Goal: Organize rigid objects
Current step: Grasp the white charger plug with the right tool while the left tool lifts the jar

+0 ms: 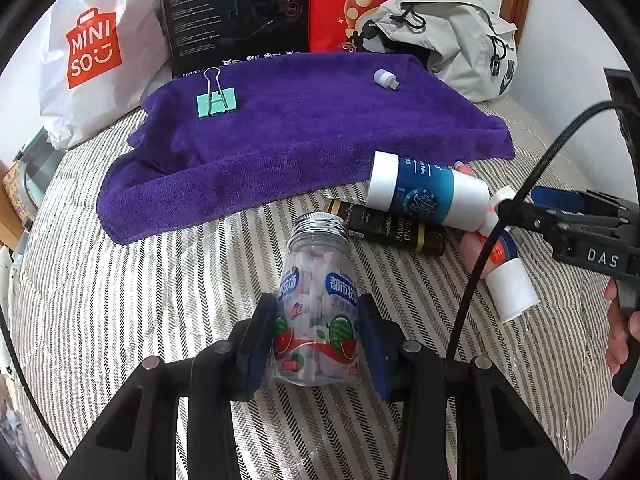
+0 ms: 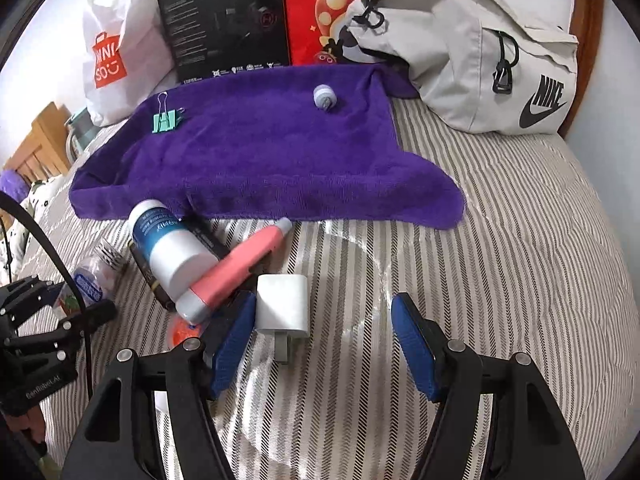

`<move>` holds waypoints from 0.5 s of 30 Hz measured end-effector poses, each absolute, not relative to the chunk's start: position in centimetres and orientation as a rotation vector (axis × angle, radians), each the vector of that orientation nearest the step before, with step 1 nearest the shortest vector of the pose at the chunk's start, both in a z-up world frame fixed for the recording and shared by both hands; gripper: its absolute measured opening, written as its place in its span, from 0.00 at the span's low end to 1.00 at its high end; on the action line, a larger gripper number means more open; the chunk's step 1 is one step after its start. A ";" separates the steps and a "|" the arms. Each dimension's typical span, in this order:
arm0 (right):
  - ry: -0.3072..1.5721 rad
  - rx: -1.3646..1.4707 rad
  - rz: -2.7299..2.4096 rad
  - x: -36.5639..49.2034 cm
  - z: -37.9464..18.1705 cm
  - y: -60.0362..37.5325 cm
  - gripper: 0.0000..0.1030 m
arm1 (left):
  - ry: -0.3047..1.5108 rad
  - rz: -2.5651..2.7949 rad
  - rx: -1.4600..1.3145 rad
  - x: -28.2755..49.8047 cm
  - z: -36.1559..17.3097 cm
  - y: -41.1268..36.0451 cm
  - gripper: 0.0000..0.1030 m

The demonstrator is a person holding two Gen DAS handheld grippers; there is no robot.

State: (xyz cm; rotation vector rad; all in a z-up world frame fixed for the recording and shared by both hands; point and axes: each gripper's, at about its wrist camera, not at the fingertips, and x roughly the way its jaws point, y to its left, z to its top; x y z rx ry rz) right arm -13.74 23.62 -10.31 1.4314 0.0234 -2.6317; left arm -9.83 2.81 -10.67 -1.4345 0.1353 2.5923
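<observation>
Left gripper [image 1: 318, 332]: clenched on clear candy bottle [image 1: 316, 304], cap toward 12 o'clock.
Right gripper [image 2: 324, 340]: released, straddling white charger [image 2: 282, 303].
Purple towel [image 2: 256, 160]: 12 o'clock on bed.

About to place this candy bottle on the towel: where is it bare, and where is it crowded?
The purple towel is bare across its middle and front, between the binder clip and the small adapter. The striped bedding right of the white charger is free too. It is crowded off the towel's front edge, where the blue-and-white bottle, dark tube and pink tube pile together.
</observation>
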 end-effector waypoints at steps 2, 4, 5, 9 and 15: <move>0.066 1.434 -2.634 -13.7 -10.5 23.3 0.67 | 0.144 2.594 -1.436 -9.9 -10.7 2.9 0.39; 0.095 1.429 -2.630 -13.7 -10.9 22.9 0.67 | 0.139 2.593 -1.437 -9.9 -10.7 2.8 0.39; 0.108 1.440 -2.621 -13.8 -11.2 22.7 0.64 | 0.138 2.591 -1.437 -9.9 -10.7 2.8 0.39; 0.110 1.379 -2.646 -13.7 -11.4 22.2 0.56 | 0.125 2.599 -1.430 -9.9 -10.8 2.7 0.39; 0.136 1.309 -2.613 -13.0 -11.2 21.7 0.25 | 0.109 2.616 -1.399 -9.9 -10.8 2.3 0.38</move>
